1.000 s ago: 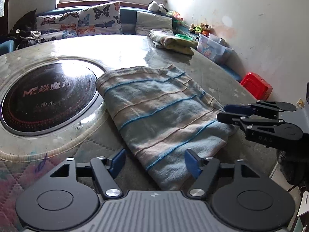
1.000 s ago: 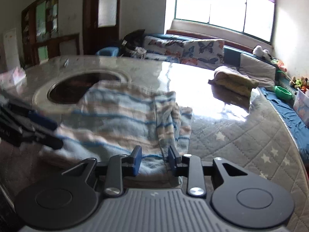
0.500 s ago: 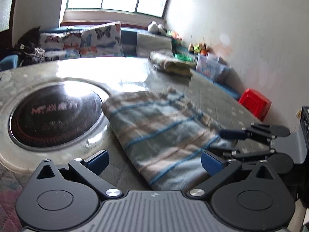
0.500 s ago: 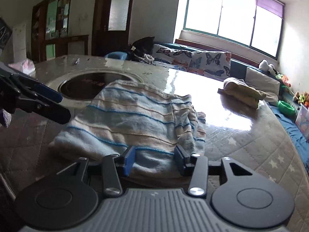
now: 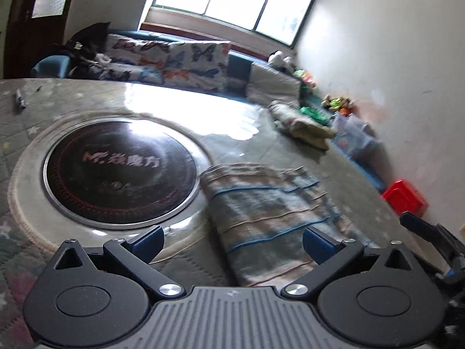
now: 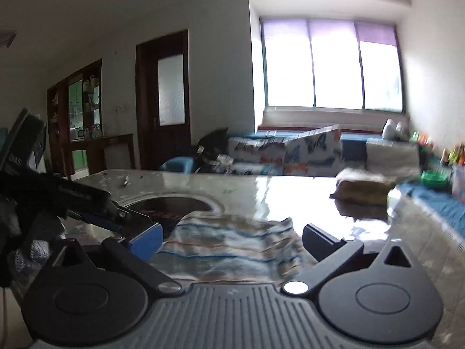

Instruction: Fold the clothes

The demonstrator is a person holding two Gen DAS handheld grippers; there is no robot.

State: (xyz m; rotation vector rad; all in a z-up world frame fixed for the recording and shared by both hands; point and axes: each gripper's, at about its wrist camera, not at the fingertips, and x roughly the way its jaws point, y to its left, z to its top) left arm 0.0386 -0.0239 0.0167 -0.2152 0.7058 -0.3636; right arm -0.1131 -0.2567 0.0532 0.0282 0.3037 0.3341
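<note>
Left gripper spread wide, holding nothing; striped cloth lies folded on the table just ahead, near edge hidden by the gripper body. Right gripper likewise wide, empty; cloth blurred.

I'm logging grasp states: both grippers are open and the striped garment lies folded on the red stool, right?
Not quite. The left wrist view shows the striped garment folded on the table, beside its dark round inset; the red stool is off to the side. The left gripper and right gripper are open.

Striped garment folded on table, right gripper spread wide
</note>
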